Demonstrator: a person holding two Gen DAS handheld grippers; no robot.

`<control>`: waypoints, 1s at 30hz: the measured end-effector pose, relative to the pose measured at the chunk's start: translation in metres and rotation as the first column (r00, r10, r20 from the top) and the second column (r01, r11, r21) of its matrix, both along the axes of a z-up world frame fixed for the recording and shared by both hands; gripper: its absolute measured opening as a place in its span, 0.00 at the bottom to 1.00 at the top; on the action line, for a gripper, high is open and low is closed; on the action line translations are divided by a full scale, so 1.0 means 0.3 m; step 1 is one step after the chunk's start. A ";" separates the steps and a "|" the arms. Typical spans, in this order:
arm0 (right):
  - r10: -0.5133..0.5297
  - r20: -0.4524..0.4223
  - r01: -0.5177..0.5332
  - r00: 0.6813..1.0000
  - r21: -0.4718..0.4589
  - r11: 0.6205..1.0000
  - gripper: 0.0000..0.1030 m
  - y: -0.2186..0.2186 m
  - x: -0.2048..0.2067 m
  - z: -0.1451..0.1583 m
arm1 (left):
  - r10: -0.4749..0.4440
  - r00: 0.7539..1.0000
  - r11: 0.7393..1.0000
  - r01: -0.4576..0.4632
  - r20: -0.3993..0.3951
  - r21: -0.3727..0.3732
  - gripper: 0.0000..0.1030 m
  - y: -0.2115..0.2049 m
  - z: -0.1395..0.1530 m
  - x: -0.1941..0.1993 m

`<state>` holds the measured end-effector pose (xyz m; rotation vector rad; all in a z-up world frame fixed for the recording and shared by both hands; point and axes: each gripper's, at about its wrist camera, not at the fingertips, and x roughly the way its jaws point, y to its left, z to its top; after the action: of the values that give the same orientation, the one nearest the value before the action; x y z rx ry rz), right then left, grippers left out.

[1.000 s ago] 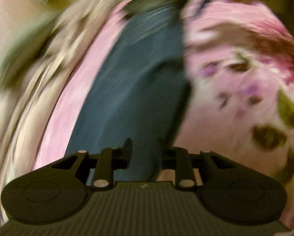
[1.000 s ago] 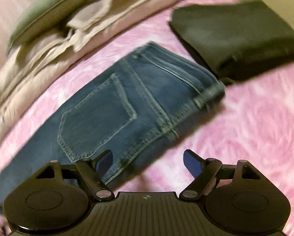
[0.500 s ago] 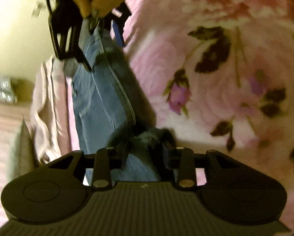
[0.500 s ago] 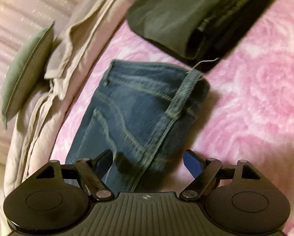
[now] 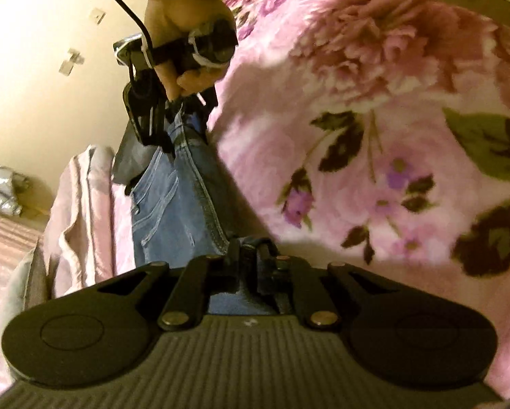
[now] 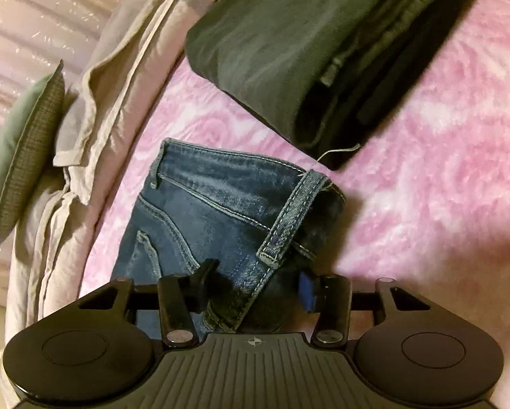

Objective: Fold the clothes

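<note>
Blue jeans (image 6: 217,204) lie folded over on the pink bed cover (image 6: 425,156), the waistband at the far end and a hem strip (image 6: 289,211) laid across them. My left gripper (image 5: 250,259) is shut on denim of the jeans (image 5: 173,201). My right gripper (image 6: 255,288) straddles the near edge of the jeans, its fingers partly closed with denim between them; contact is unclear. It also shows in the left wrist view (image 5: 163,119), held by a hand at the jeans' far end.
A folded dark garment (image 6: 323,44) lies just beyond the jeans. Beige bedding (image 6: 94,102) and a green cushion (image 6: 19,150) run along the left. The flowered pink blanket (image 5: 391,136) fills the right of the left wrist view.
The right gripper came down to the jeans' edge and its fingers narrowed around the denim. The left gripper, still holding denim, swung so the right hand came into its view.
</note>
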<state>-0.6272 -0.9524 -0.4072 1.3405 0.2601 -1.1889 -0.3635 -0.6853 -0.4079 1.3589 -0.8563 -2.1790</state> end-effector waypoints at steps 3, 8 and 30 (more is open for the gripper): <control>-0.005 -0.013 0.005 1.000 -0.010 1.000 0.48 0.009 0.003 0.000 | 0.000 1.000 1.000 0.000 0.012 0.009 0.06 -0.006 -0.009 -0.010; 0.017 -0.128 -0.022 0.992 -0.039 0.999 0.70 0.057 0.043 0.084 | 0.155 0.987 0.987 -0.152 -0.047 0.060 0.10 0.025 0.051 -0.004; 0.841 -0.521 -0.983 0.148 -0.167 0.070 0.70 1.087 1.511 0.232 | 0.988 -0.139 -0.118 -0.962 -0.072 0.248 0.22 0.544 0.237 1.338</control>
<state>-0.1738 -0.6264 -0.3377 0.2463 0.8584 -0.1863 0.0378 -0.5221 -0.3368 1.0323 0.5100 -0.9399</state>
